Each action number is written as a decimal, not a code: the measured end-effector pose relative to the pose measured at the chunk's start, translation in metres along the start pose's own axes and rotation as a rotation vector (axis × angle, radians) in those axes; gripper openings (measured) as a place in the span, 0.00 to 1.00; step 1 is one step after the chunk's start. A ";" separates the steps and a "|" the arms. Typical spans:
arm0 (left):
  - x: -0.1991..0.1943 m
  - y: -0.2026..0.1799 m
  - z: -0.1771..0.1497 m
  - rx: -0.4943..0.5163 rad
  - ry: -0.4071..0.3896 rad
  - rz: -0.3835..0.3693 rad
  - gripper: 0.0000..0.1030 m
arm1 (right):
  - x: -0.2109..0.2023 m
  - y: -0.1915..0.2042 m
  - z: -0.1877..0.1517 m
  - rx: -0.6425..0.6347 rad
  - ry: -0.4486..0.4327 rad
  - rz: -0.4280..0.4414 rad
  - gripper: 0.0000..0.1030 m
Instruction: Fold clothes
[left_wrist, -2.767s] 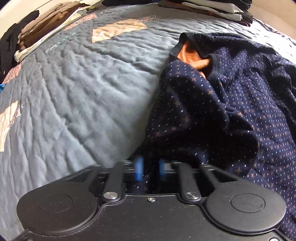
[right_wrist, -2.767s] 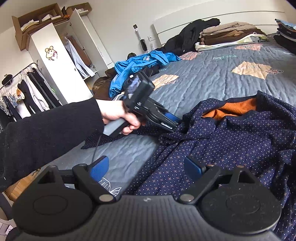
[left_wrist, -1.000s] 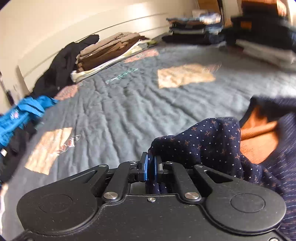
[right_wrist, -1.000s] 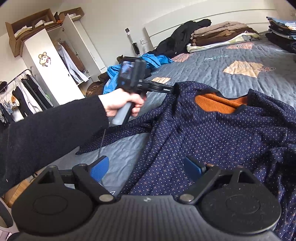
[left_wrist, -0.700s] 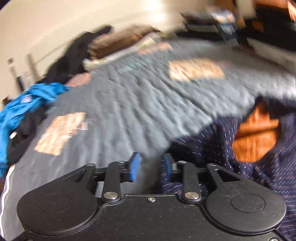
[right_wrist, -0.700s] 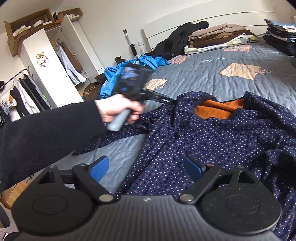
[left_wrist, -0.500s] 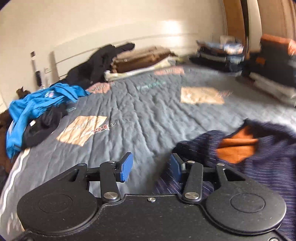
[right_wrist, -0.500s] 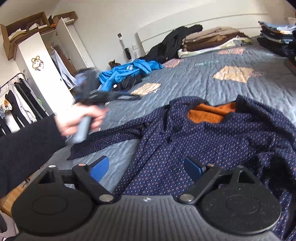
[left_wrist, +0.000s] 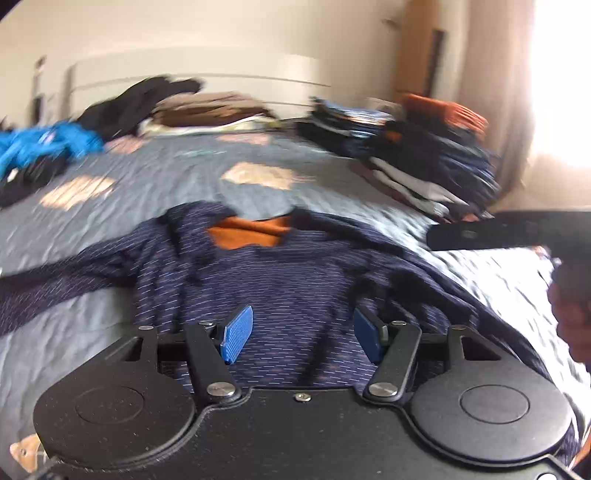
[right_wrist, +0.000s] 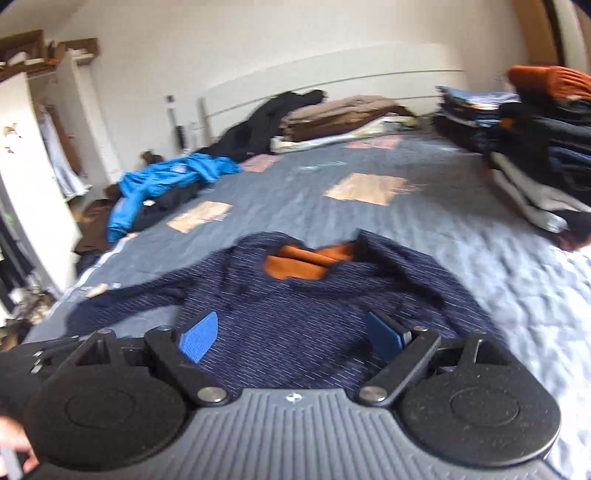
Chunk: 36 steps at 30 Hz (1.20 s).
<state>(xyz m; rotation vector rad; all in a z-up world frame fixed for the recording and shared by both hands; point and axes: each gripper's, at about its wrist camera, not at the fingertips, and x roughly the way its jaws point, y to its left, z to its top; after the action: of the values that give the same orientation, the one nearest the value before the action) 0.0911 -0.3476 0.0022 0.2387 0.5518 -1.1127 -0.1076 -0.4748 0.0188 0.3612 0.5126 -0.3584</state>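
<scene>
Left tool (left_wrist: 301, 334): blue pads spread, gripping nothing. Right tool (right_wrist: 291, 338): likewise spread, empty. Both above navy dotted sweater with orange lining (right_wrist: 295, 306), lying spread on grey quilted bed (right_wrist: 424, 221), collar away from tools.

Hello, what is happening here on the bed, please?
A person is folding clothes with two hand-held grippers. A navy dotted sweater with an orange lining lies spread on the grey quilt, one sleeve stretched out to the side. The left gripper and the right gripper are both open above it, holding nothing. Folded stacks lie along the bed's edge.
</scene>
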 end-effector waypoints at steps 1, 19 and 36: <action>0.000 -0.005 0.000 0.004 0.005 -0.004 0.64 | -0.003 -0.005 -0.003 0.005 0.003 -0.029 0.85; 0.004 -0.053 -0.007 0.016 0.025 -0.069 0.76 | -0.099 -0.055 -0.073 -0.080 0.223 -0.231 0.85; 0.003 -0.069 -0.006 0.034 0.016 -0.116 0.79 | -0.110 -0.113 -0.134 0.024 0.506 -0.230 0.85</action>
<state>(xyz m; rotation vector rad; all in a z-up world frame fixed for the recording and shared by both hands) 0.0282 -0.3772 0.0011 0.2476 0.5669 -1.2344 -0.2987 -0.4915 -0.0594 0.4182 1.0510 -0.4986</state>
